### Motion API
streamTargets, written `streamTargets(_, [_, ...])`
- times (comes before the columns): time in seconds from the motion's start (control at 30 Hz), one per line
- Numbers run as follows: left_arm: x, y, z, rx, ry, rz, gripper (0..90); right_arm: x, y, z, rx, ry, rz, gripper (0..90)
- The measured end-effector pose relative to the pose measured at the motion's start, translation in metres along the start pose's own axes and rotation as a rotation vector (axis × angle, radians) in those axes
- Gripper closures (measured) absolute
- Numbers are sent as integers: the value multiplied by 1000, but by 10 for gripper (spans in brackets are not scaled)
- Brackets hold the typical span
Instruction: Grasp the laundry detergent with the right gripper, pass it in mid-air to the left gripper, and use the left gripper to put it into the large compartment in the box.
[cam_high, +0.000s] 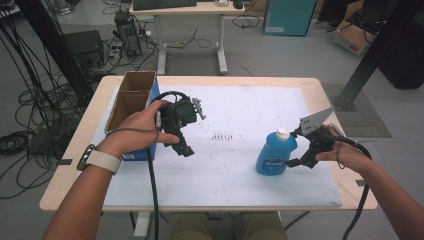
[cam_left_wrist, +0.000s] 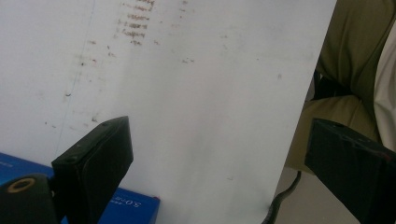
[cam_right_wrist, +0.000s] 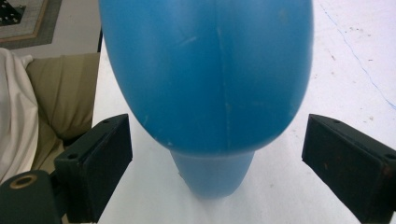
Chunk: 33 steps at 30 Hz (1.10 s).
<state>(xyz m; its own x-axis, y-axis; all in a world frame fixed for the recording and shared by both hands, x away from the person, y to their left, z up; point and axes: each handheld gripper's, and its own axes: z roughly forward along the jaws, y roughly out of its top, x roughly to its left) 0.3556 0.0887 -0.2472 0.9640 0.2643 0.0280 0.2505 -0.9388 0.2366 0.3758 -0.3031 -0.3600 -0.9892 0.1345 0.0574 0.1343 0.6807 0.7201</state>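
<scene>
High view: table carries a white mat; cardboard box at its left. Blue bottle stands right of centre. Right gripper sits beside it, jaws wide, straddling the bottle without contact. Left gripper hovers, jaws wide, empty.

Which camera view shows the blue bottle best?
The high view: there the whole blue bottle shows, with its white cap, on the white mat, near the right gripper. The right gripper view gives a blurred close part of its body between the open jaws. The left gripper view looks at the mat.
</scene>
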Motion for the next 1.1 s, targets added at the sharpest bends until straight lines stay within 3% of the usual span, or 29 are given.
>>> streamTargets(1.1, [0,-1,0,4,-2,-5,82,0,-3,10,-43,16,-4,118])
